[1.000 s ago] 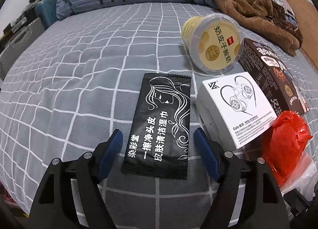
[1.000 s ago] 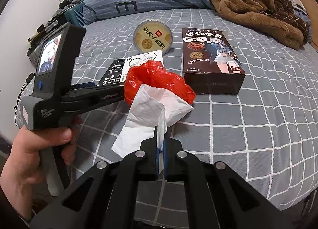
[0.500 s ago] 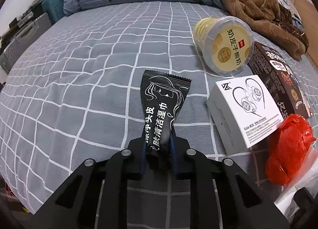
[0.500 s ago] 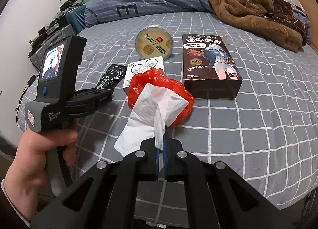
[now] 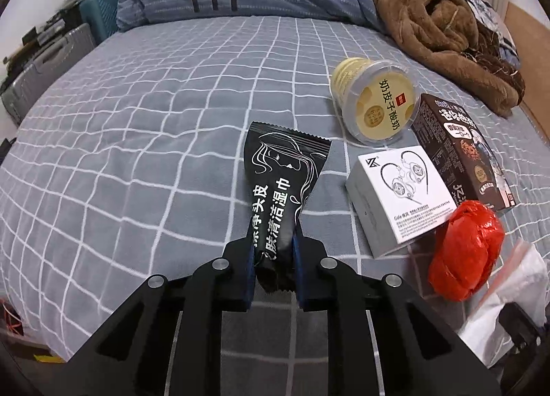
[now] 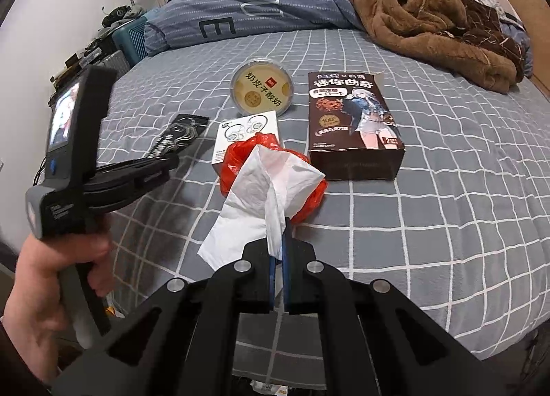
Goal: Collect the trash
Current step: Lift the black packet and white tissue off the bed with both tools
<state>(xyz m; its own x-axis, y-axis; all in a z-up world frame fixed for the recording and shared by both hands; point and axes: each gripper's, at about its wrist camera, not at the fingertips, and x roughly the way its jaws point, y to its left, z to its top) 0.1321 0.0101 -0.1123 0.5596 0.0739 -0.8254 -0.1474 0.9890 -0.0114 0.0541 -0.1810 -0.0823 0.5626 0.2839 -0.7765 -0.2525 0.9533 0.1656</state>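
My left gripper [image 5: 273, 258] is shut on the near end of a black wet-wipe packet [image 5: 280, 186] and holds it lifted off the grey checked bed [image 5: 137, 155]; the packet also shows in the right wrist view [image 6: 178, 138]. My right gripper [image 6: 279, 258] is shut on a white tissue [image 6: 261, 200] together with a red plastic bag [image 6: 237, 158]. The red bag [image 5: 464, 255] and the tissue [image 5: 508, 296] also show in the left wrist view, at the right. A yellow yogurt cup [image 5: 374, 100] lies on its side, next to a white earphone box [image 5: 398, 193] and a dark cookie box [image 5: 460, 148].
A brown fleece garment [image 6: 429, 10] and a blue striped duvet [image 6: 247, 14] lie at the far end of the bed. A suitcase and clutter [image 5: 44, 62] stand off the bed's left side. The person's hand [image 6: 51, 279] holds the left gripper's handle.
My left gripper closed around the black packet, pinched its near end and lifted it. The right gripper stayed shut on the tissue and red bag and rose slightly.
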